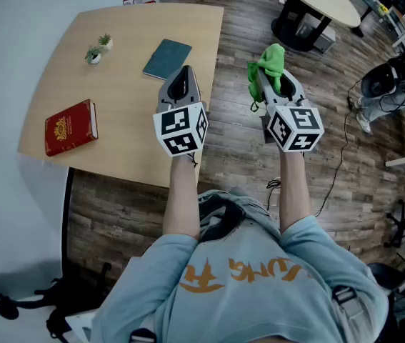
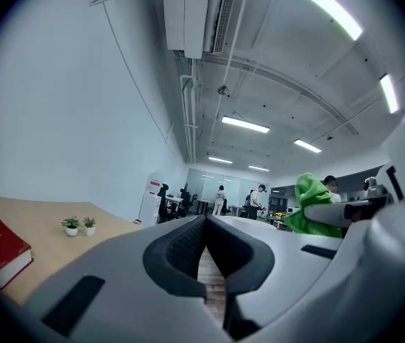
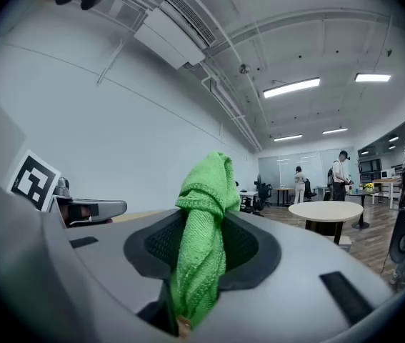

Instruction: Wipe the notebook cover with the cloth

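A: Wooden table. Where is the teal notebook?
B: Flat near the far edge, nothing touching it.
A: Left gripper?
B: Jaws together, empty.
A: Right gripper?
B: Clamped on the green cloth, over the floor.

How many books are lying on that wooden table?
2: a red book at the table's near left corner, and a teal notebook farther back, right of the small plants.
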### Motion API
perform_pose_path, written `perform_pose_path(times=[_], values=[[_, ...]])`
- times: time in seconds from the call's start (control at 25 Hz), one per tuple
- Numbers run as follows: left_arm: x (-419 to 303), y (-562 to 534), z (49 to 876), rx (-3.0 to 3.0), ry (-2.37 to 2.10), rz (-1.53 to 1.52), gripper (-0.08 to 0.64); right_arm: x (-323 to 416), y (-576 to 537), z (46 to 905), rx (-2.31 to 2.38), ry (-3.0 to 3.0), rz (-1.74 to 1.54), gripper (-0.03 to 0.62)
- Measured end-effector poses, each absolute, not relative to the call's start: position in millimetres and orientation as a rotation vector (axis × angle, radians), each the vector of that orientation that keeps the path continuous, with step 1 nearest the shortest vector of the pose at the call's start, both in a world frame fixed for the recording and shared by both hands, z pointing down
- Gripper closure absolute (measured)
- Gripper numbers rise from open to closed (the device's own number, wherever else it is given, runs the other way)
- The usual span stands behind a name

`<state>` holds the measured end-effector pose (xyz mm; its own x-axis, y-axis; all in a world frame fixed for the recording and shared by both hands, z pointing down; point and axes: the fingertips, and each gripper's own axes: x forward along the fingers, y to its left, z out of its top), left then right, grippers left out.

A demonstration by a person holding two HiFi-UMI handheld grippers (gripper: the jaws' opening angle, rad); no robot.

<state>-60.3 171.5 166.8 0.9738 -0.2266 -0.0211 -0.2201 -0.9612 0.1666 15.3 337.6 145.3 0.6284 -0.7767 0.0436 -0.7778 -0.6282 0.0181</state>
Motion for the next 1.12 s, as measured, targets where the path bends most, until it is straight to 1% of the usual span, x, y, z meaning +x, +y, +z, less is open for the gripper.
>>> perform_pose_path(times=[0.24, 0.68, 0.88, 1.12], values=[[-72.2, 164.6, 171.0, 2.942, -0.366, -0.043, 0.545, -0.8, 331.6, 140.2, 2.787, -1.404, 0.017, 0.474], [-85.0, 146.2, 195.4, 2.874, -0.465, 0.016, 0.545, -8.3, 326.4, 159.5, 2.721, -1.353, 0.104, 0.474], [-81.4, 149.4, 207.5, 2.843, -0.478, 0.024, 0.545, -1.1, 341.1, 174.9, 2.735, -1.316, 0.159, 0.474], [-62.9, 152.5, 216.8, 2.849, -0.487, 0.023, 0.545, 29.4, 345.0, 186.9, 2.777, -1.325, 0.196, 0.474]])
